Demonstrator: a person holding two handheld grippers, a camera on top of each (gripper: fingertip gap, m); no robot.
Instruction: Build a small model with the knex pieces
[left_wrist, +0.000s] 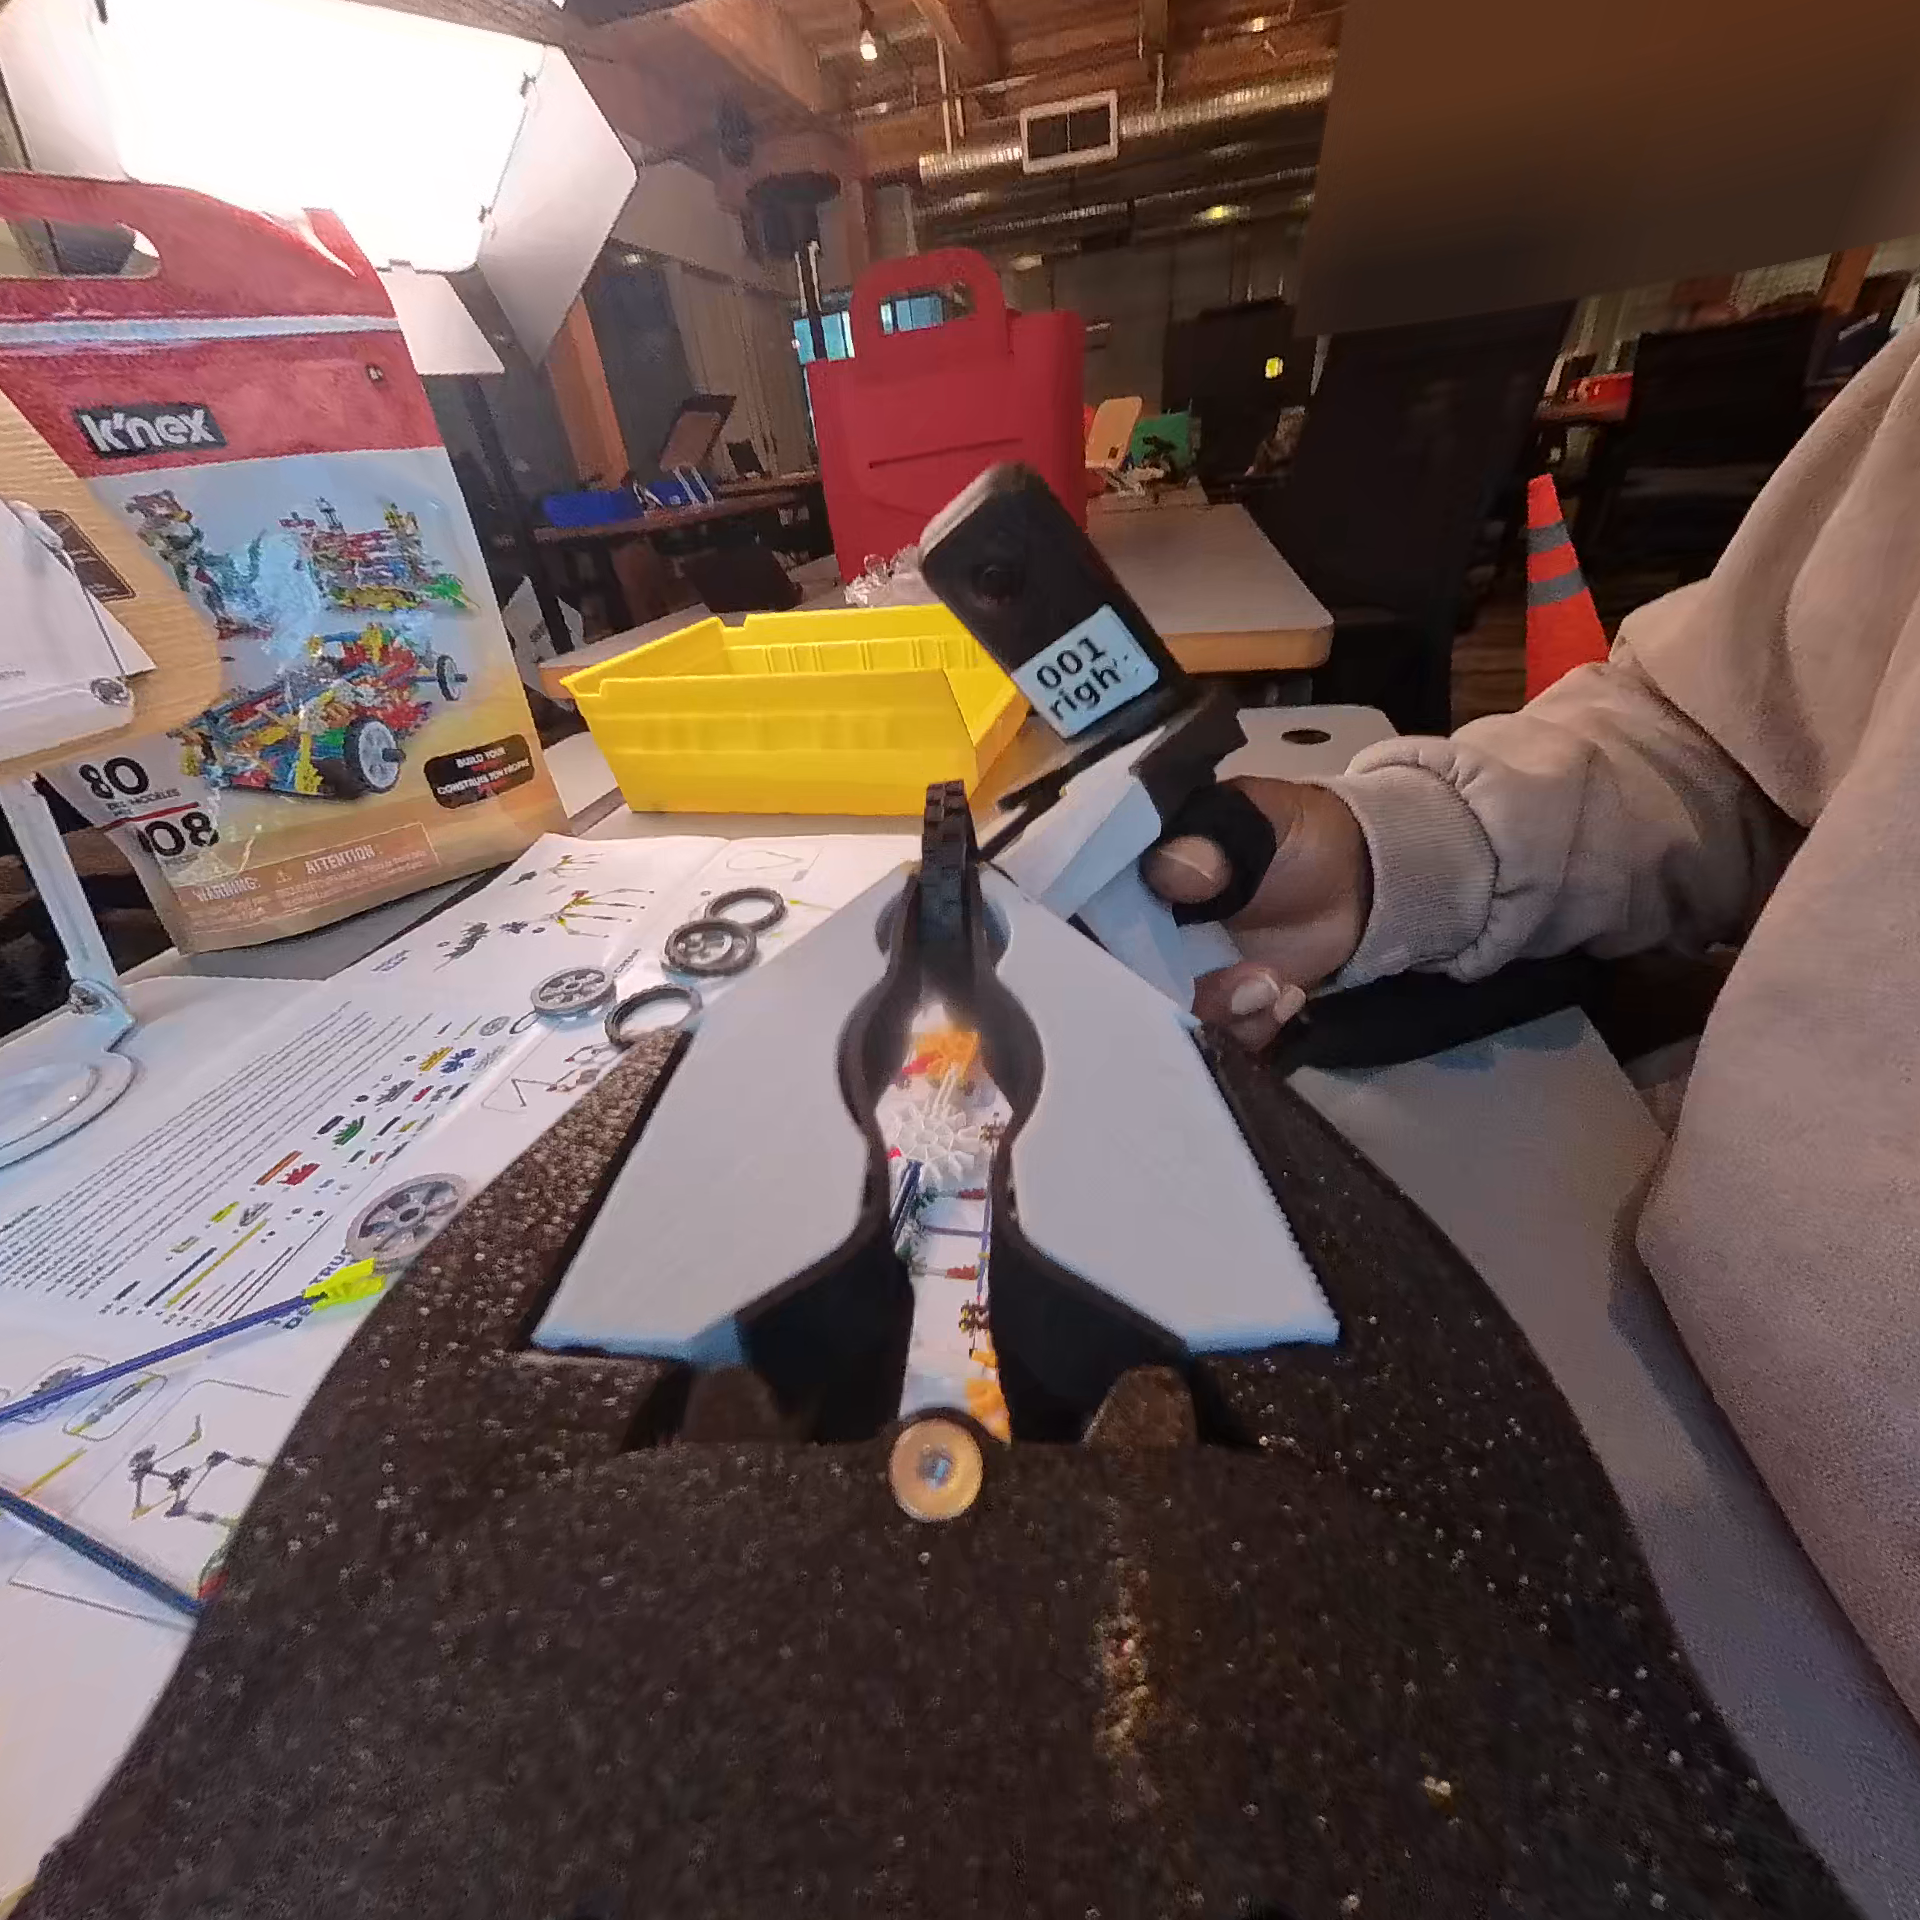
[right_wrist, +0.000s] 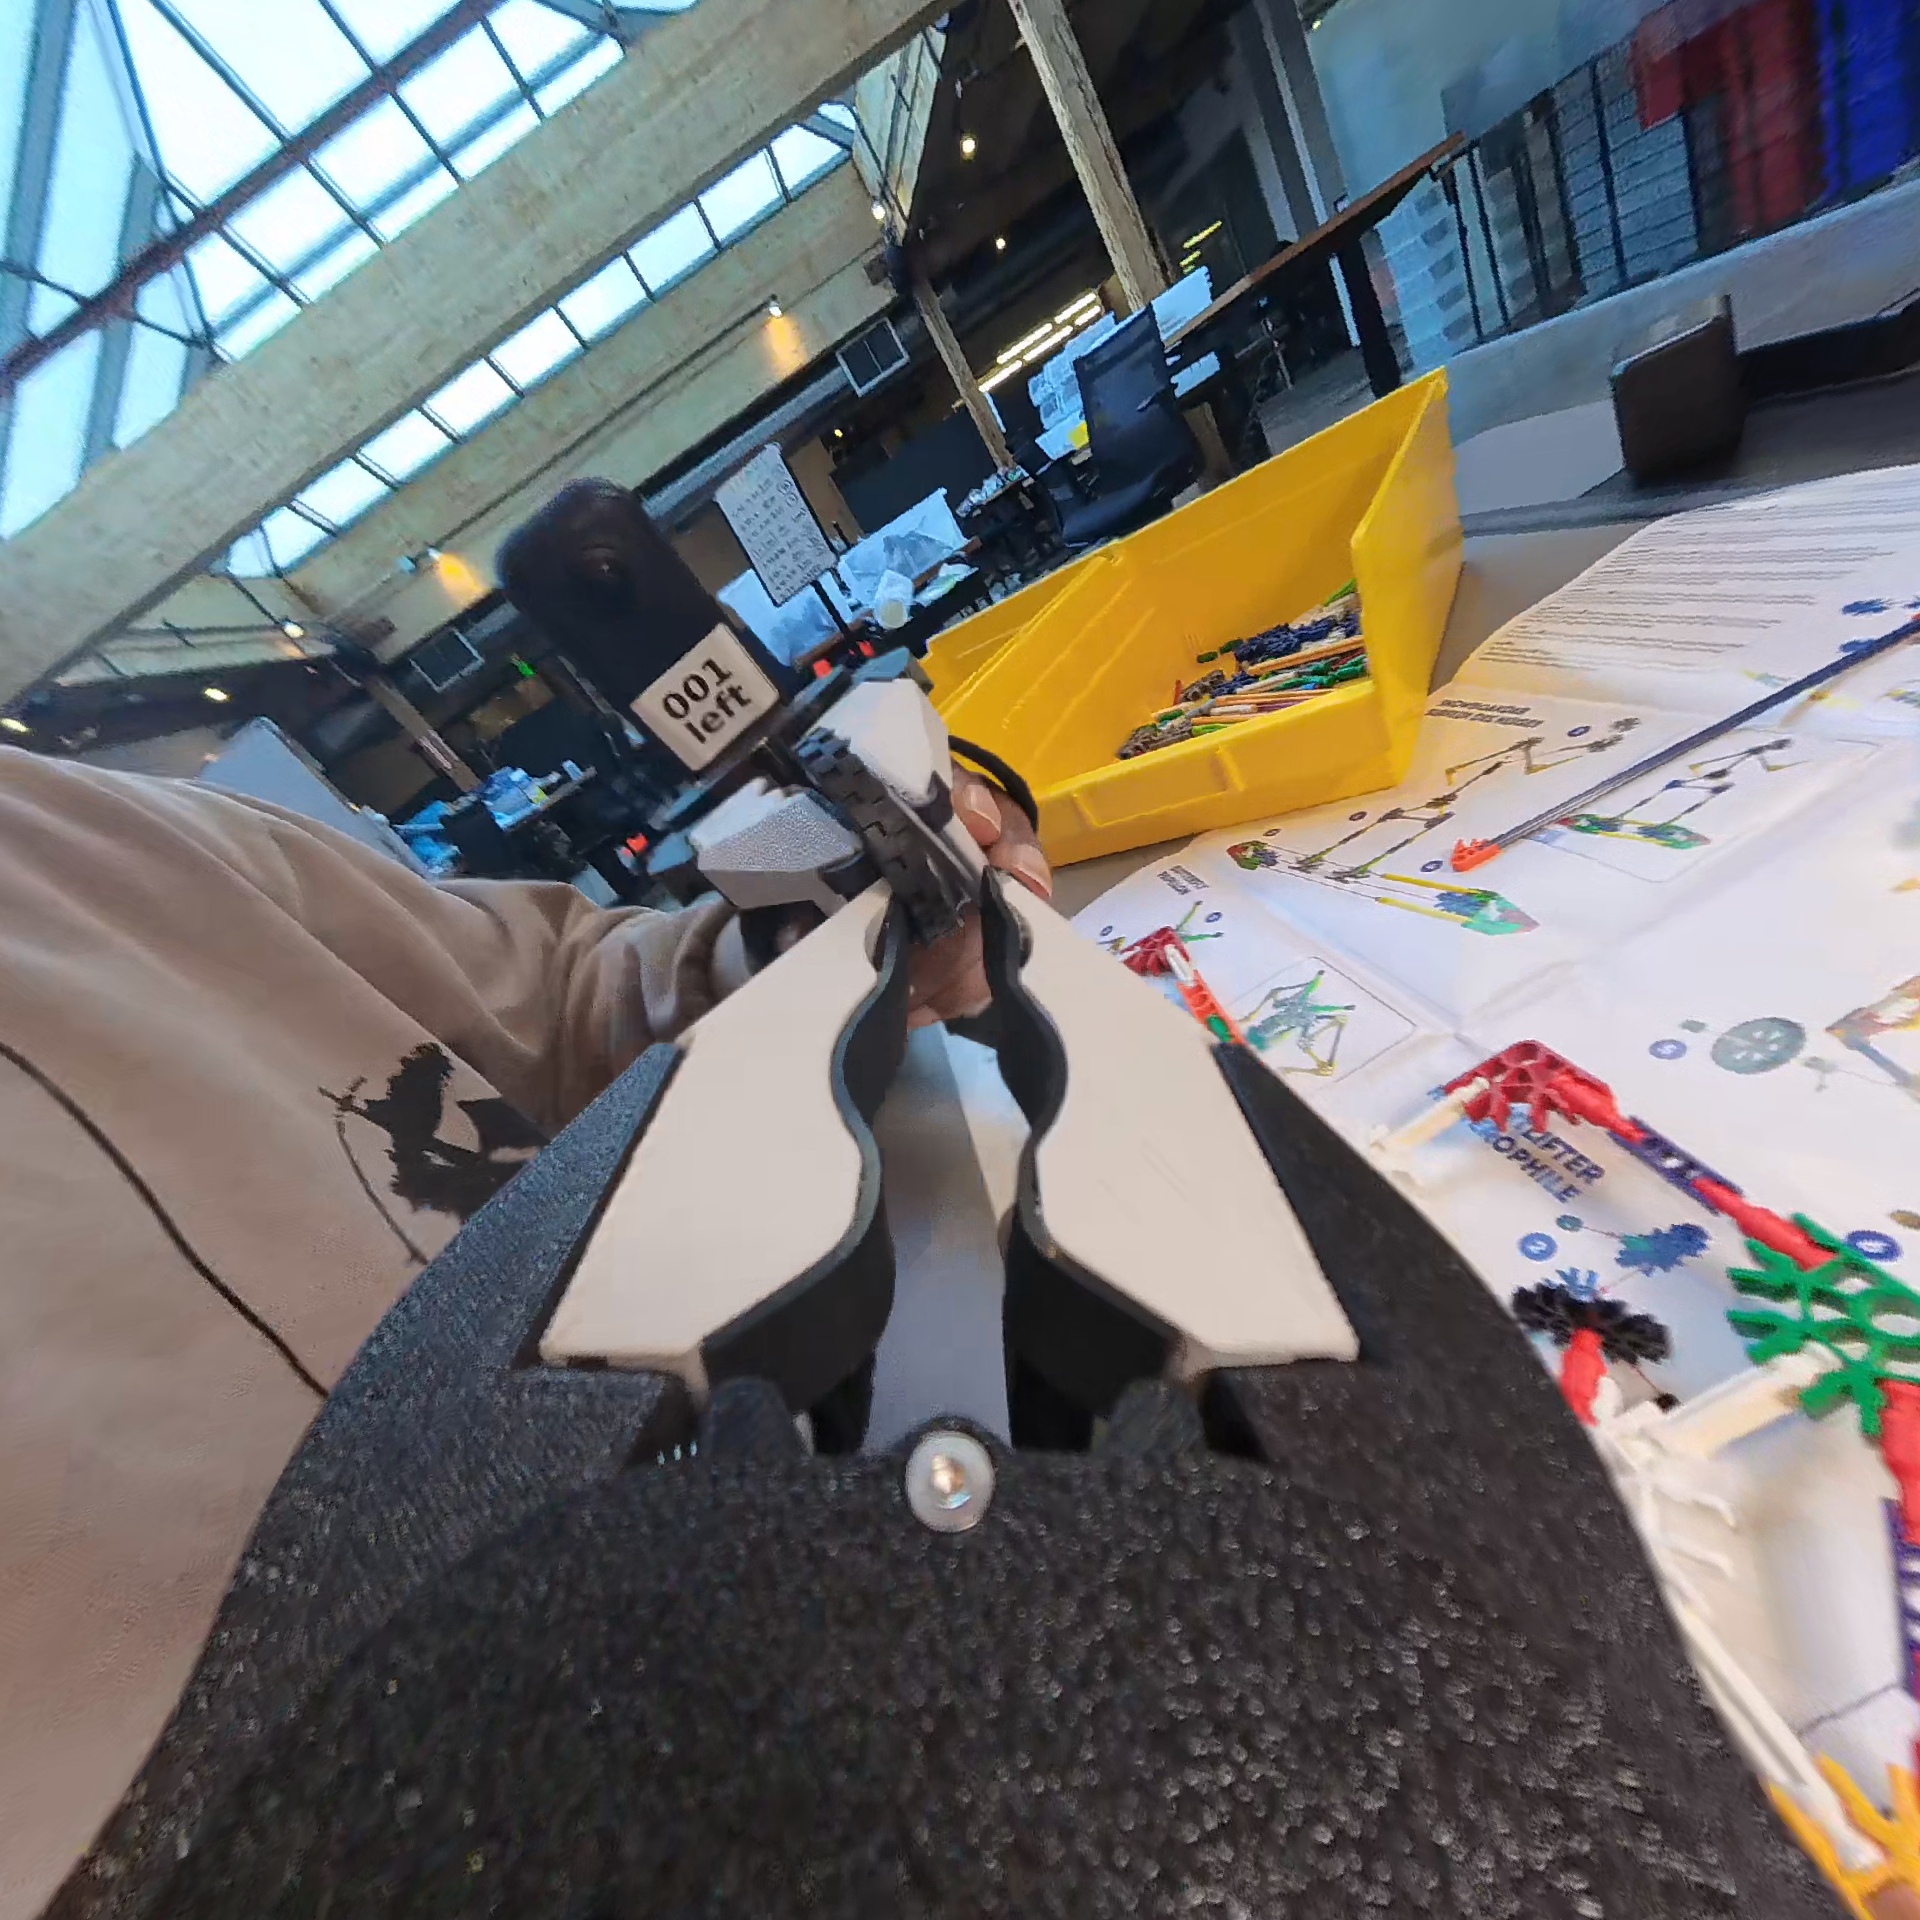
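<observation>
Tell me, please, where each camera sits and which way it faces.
Left wrist view: on the left gripper, facing across the table to the yellow bin; the right gripper and hand show opposite.
Right wrist view: on the right gripper, facing back at the left gripper and beige sleeve.
Shared: black tyre between both grippers' tips, yellow bin.

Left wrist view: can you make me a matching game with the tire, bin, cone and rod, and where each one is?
Things:
1. tire
2. bin
3. cone
4. rod

Places:
A. lying on the sheet
B. far right, past the sleeve
C. between the tips of the left gripper
D. just behind the sheet

Pairs: 1-C, 2-D, 3-B, 4-A.
</observation>
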